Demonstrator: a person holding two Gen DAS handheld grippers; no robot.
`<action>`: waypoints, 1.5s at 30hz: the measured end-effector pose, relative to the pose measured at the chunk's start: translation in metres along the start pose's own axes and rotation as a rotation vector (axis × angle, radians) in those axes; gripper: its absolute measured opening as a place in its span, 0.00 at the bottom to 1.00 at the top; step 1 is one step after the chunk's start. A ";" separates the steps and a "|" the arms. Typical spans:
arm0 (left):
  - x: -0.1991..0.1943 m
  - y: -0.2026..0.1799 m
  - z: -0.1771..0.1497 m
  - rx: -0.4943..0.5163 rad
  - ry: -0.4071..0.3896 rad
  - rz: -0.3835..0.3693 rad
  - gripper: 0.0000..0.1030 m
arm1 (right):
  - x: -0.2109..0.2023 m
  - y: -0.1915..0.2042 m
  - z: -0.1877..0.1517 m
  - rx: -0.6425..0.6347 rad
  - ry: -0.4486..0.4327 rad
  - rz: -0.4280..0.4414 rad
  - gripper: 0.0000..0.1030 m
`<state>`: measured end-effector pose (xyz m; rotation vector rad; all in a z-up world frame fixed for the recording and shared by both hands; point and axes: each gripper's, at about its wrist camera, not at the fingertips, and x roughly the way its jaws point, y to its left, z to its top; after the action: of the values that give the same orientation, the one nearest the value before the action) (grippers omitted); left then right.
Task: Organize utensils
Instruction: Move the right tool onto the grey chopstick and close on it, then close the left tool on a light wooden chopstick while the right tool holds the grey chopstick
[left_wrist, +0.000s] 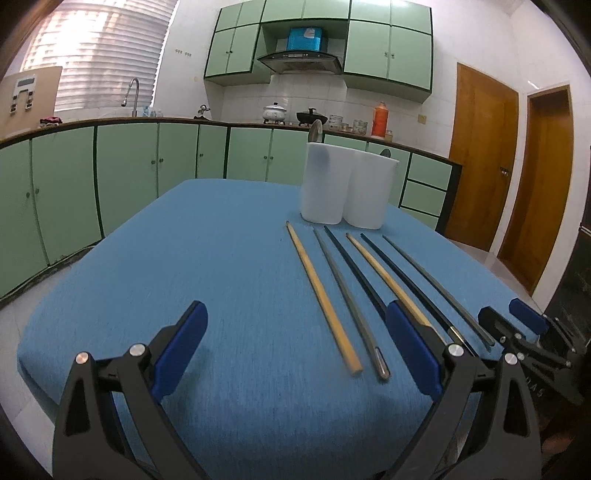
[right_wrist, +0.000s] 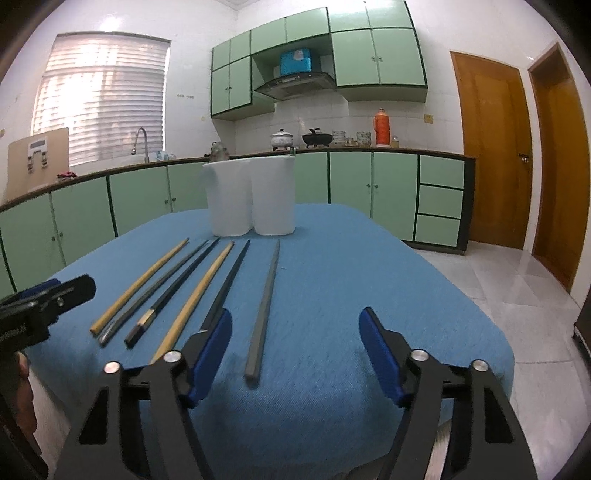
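Several chopsticks lie side by side on the blue tablecloth (left_wrist: 221, 258): wooden ones (left_wrist: 321, 295), grey metal ones (left_wrist: 347, 302) and black ones (left_wrist: 354, 269). Behind them stands a white two-compartment holder (left_wrist: 347, 184) with spoons (left_wrist: 315, 131) sticking out. My left gripper (left_wrist: 295, 332) is open and empty, low over the near cloth, left of the chopstick ends. In the right wrist view the same chopsticks (right_wrist: 264, 306) and holder (right_wrist: 251, 195) show. My right gripper (right_wrist: 295, 332) is open and empty, with the rightmost grey chopstick's near end between its fingers.
The table stands in a kitchen with green cabinets (left_wrist: 129, 166), a sink tap (left_wrist: 133, 94), pots and an orange flask (left_wrist: 379, 118) on the counter. Wooden doors (right_wrist: 491, 147) are at the right. White tiled floor (right_wrist: 517, 288) lies beside the table.
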<state>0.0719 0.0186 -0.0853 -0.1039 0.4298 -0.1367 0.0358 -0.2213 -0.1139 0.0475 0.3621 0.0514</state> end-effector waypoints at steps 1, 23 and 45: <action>0.000 0.000 -0.002 -0.002 0.000 0.000 0.91 | 0.000 0.002 -0.003 -0.007 -0.001 -0.002 0.60; 0.000 -0.010 -0.013 -0.003 0.008 0.009 0.72 | -0.004 0.018 -0.017 -0.070 -0.013 0.003 0.08; 0.009 -0.030 -0.022 0.053 0.037 0.000 0.12 | -0.004 0.017 -0.018 -0.070 -0.010 -0.001 0.08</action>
<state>0.0674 -0.0142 -0.1045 -0.0498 0.4626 -0.1499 0.0250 -0.2035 -0.1283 -0.0221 0.3501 0.0629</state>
